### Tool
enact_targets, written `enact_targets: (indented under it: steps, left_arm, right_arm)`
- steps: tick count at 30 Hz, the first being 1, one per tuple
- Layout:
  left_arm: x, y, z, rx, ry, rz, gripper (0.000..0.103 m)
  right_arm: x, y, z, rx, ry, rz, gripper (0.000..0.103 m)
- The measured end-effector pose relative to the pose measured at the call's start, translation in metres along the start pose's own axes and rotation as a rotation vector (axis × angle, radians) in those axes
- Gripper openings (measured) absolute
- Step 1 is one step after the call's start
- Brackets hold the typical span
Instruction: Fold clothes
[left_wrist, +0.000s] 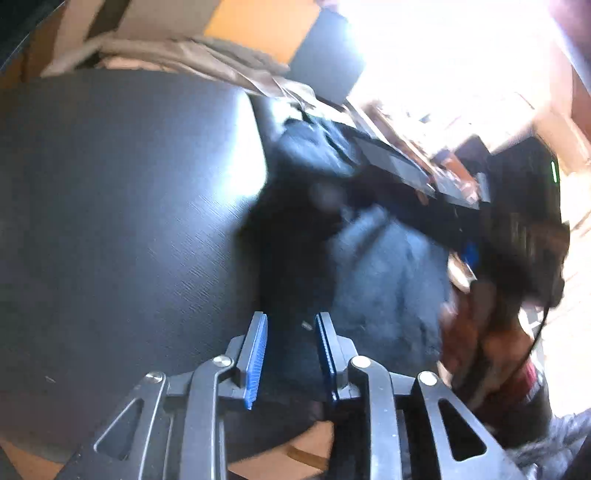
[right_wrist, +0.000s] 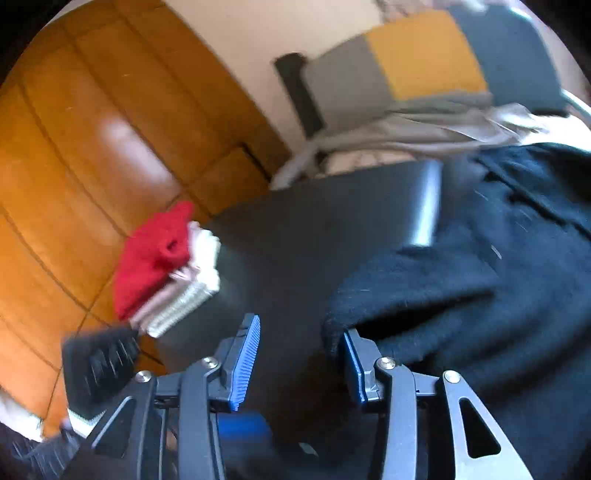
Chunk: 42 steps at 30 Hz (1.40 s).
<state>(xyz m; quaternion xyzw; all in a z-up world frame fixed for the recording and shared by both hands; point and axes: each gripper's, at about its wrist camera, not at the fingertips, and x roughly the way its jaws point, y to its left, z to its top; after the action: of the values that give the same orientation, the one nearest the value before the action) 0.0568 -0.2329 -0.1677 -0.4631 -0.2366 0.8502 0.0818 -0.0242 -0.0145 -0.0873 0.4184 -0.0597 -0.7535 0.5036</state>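
Dark navy garment (left_wrist: 384, 266) lies bunched on the right part of our black table (left_wrist: 110, 221), and both wrist views are blurred. Our left gripper (left_wrist: 291, 354) hangs over the near edge of the cloth with its blue pads (left_wrist: 255, 362) spread apart and nothing pinched between them; only table and a dark fold show in the gap. Our right gripper (right_wrist: 299, 358) also stands with its jaws parted and empty, the right-hand pad just at the hem of the garment (right_wrist: 461, 295), which drapes beside and past that finger; whether the cloth touches the pad we cannot tell. In the right wrist view a stack of folded clothes (right_wrist: 166, 266), red on top with pale layers beneath, sits at the far left corner of the table, well apart from the navy piece. Beige cloth (left_wrist: 184, 55) lies heaped beyond the table's far edge.
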Motion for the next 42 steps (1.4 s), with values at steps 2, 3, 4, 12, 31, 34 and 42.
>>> enact_targets:
  steps: [2, 3, 4, 12, 31, 34, 42]
  left_arm:
    - [-0.002, 0.007, 0.014, 0.006, -0.026, 0.08, 0.027]
    - [-0.003, 0.011, 0.022, -0.004, -0.043, 0.086, 0.027]
    - [-0.005, 0.013, 0.029, -0.012, -0.059, 0.06, 0.028]
    - [0.011, -0.026, 0.059, 0.223, -0.031, -0.044, 0.042]
    - [0.085, -0.064, 0.064, 0.185, 0.074, 0.273, 0.045]
    - [0.081, -0.062, 0.064, 0.181, 0.051, 0.272, 0.031]
    - [0.061, -0.045, 0.069, 0.167, 0.009, 0.266, 0.012]
  right_arm:
    - [-0.02, -0.018, -0.01, 0.045, -0.021, -0.072, 0.046]
    - [-0.031, -0.027, -0.015, 0.068, -0.031, -0.107, 0.048]
    - [-0.041, -0.036, -0.019, 0.097, -0.044, -0.132, 0.051]
    - [-0.078, -0.09, -0.042, 0.273, -0.081, -0.292, 0.064]
    - [-0.055, -0.093, -0.069, 0.116, -0.119, -0.279, 0.094]
    - [-0.057, -0.096, -0.07, 0.12, -0.132, -0.264, 0.094]
    - [-0.054, -0.094, -0.065, 0.113, -0.097, -0.282, 0.095]
